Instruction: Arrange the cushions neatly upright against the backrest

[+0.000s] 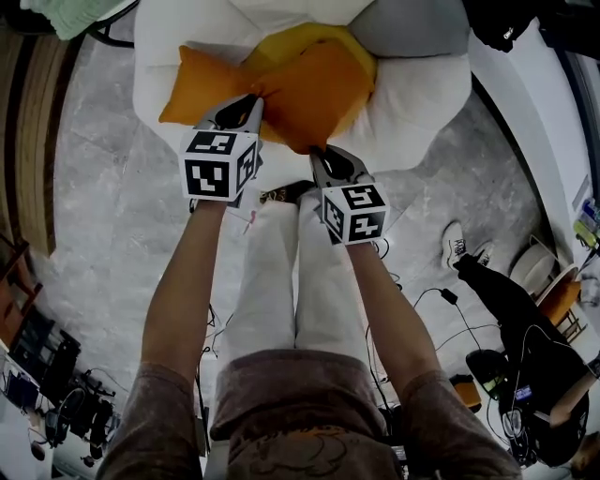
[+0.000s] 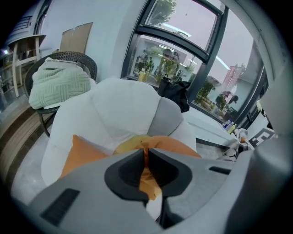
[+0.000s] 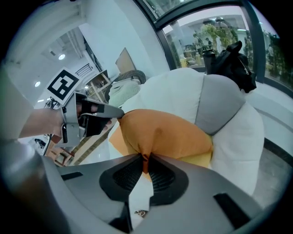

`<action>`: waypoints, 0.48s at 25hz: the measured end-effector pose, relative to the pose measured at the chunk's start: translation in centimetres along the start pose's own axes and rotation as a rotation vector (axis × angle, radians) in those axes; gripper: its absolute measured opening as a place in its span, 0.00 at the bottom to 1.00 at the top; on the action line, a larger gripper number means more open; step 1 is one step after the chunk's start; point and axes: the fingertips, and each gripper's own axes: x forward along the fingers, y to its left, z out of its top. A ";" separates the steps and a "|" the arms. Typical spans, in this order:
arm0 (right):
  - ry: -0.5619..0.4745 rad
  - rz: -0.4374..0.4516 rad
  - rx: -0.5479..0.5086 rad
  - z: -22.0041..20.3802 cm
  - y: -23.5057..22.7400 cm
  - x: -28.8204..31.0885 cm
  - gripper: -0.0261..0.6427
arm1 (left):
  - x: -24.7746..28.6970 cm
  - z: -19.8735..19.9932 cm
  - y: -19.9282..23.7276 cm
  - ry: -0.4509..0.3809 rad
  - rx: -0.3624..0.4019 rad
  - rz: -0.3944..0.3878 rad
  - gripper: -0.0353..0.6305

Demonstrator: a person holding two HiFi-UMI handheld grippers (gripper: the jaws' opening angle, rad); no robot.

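An orange cushion [image 1: 309, 94] lies on the seat of a white armchair [image 1: 422, 103], over a yellow cushion [image 1: 300, 42]. A grey cushion [image 1: 412, 26] leans at the back right. My left gripper [image 1: 255, 101] is shut on a bunched fold of the orange cushion [image 2: 82, 155] near its middle. My right gripper [image 1: 317, 152] is shut on the orange cushion's [image 3: 165, 135] near corner at the seat's front edge. The left gripper view shows orange fabric pinched at the left gripper [image 2: 146, 157]. In the right gripper view a thin fold sits in the right gripper [image 3: 145, 160].
A wicker chair with a green blanket [image 2: 59, 82] stands left of the armchair, and a black bag [image 2: 176, 91] lies behind it. A seated person [image 1: 525, 319], a white shoe [image 1: 459, 246] and floor cables [image 1: 441, 309] are at the right. My own legs stand just before the seat.
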 end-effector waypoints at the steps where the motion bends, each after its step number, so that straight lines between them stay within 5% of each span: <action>1: -0.009 -0.002 -0.012 0.7 -0.3 -0.2 0.12 | 0.1 0.7 -0.2 -0.001 -0.002 -0.010 0.10; 12: -0.089 0.002 -0.110 10.5 -3.8 -3.2 0.12 | 0.3 8.5 -1.8 -0.015 0.013 -0.040 0.10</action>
